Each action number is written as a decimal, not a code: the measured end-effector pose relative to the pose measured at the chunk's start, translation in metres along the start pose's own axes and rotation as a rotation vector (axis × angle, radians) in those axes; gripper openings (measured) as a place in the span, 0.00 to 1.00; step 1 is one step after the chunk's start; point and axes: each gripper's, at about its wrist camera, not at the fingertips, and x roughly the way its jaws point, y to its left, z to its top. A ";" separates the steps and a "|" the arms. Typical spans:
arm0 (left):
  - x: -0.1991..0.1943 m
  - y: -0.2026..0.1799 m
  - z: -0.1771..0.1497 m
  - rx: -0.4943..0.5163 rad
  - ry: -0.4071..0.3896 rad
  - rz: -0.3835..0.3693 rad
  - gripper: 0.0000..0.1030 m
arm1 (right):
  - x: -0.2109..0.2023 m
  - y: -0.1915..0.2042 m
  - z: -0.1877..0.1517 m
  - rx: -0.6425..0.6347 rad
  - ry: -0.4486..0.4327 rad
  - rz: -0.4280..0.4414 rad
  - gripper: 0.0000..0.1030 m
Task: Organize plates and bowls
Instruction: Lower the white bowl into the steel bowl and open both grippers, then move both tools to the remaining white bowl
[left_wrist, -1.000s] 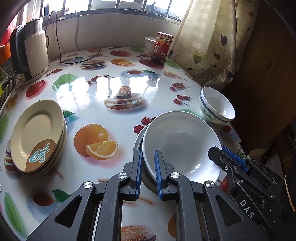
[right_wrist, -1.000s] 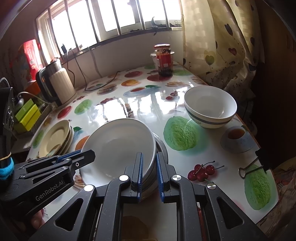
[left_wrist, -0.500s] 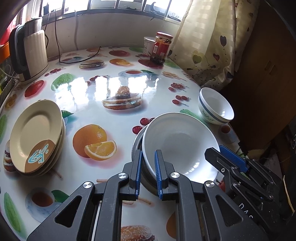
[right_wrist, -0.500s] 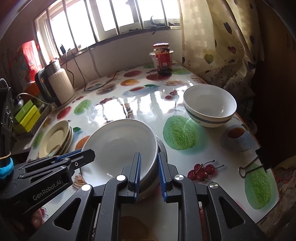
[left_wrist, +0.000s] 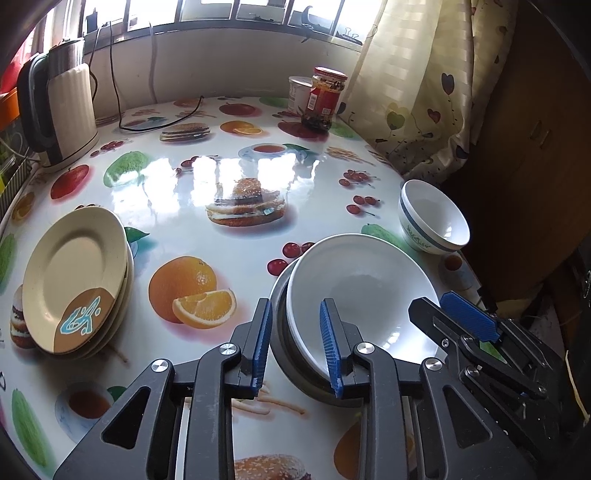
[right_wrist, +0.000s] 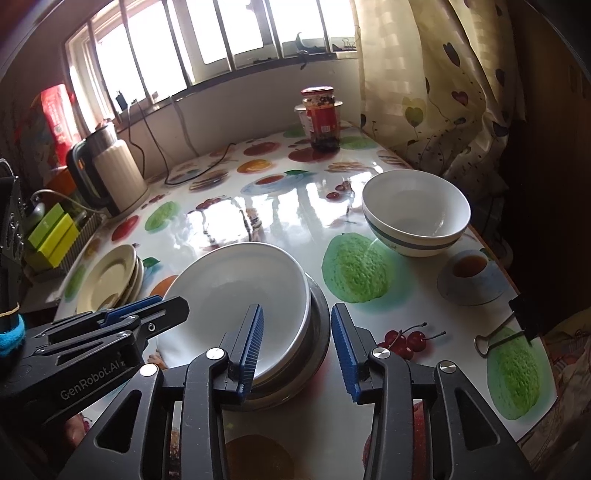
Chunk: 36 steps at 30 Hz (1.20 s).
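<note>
My left gripper (left_wrist: 295, 343) straddles the near-left rim of the white plate (left_wrist: 362, 288); jaws opening, rim between the blue pads, neither pad pressing on it. My right gripper (right_wrist: 297, 349) does the same on the plate's other side — jaws opening, one pad inside the plate, the other outside the metal dish (right_wrist: 319, 317), gaps on both sides.

The white plate sits in that metal dish on the table (left_wrist: 229, 251), near its front-right edge. Only a dark crescent of the dish shows under the plate, so I cannot make out its depth or whether anything else lies between them.

Striped bowl (right_wrist: 415, 218) — upright, beyond the plate, close to the table edge by the curtain (right_wrist: 443, 85). It may be two bowls nested; hard to tell.

Stack of cream plates (left_wrist: 75, 280) on the table's left side, well apart from the white plate. The lower ones show only as rims, count unclear.

Kettle (left_wrist: 62, 110) at far left, partly cut off. Jar (left_wrist: 325, 98) at the far end hides most of a white tub behind it.
</note>
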 end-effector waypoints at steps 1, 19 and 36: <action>0.000 0.000 0.000 0.001 -0.003 0.000 0.34 | 0.000 0.000 0.000 0.002 0.000 0.000 0.39; 0.007 -0.017 0.035 0.037 -0.019 -0.039 0.41 | -0.006 -0.031 0.020 0.074 -0.036 -0.045 0.43; 0.037 -0.065 0.076 0.113 0.000 -0.064 0.41 | 0.000 -0.087 0.050 0.129 -0.055 -0.136 0.48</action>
